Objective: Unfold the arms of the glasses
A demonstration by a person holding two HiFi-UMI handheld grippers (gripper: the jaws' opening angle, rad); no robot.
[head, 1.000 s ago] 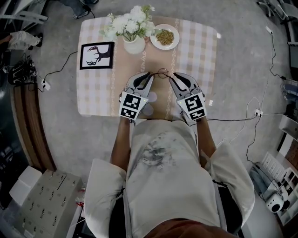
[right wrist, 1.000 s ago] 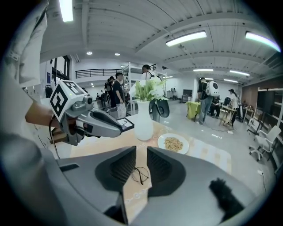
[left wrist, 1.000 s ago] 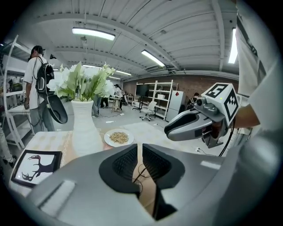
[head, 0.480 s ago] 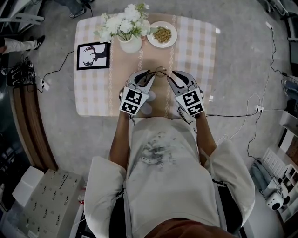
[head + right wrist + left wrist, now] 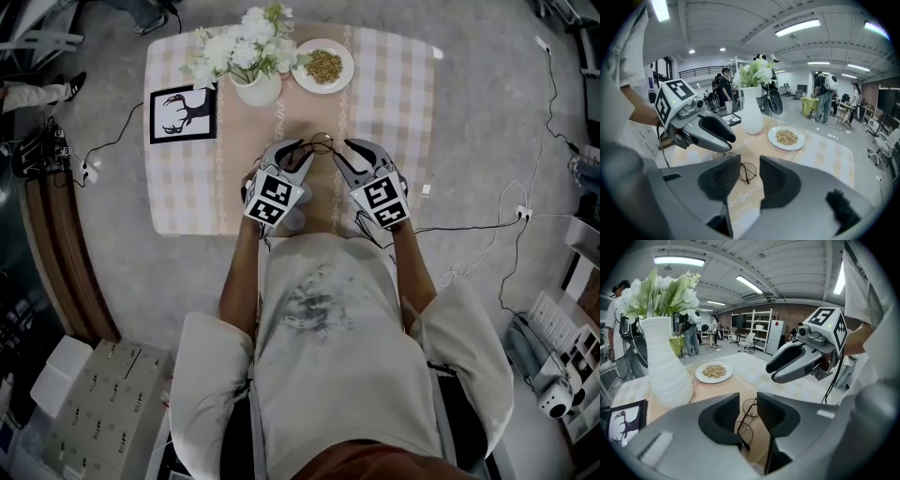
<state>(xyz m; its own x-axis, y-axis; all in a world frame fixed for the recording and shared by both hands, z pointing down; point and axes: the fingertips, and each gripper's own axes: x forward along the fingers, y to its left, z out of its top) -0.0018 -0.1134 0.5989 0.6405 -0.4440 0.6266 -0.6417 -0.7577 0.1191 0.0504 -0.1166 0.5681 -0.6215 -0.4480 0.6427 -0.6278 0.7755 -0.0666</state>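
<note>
Left gripper (image 5: 298, 152) and right gripper (image 5: 343, 150) have just opened, the glasses (image 5: 747, 171) between them.

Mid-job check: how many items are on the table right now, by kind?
glasses: 1
vase with flowers: 1
plate of grains: 1
framed picture: 1
Total: 4
</note>
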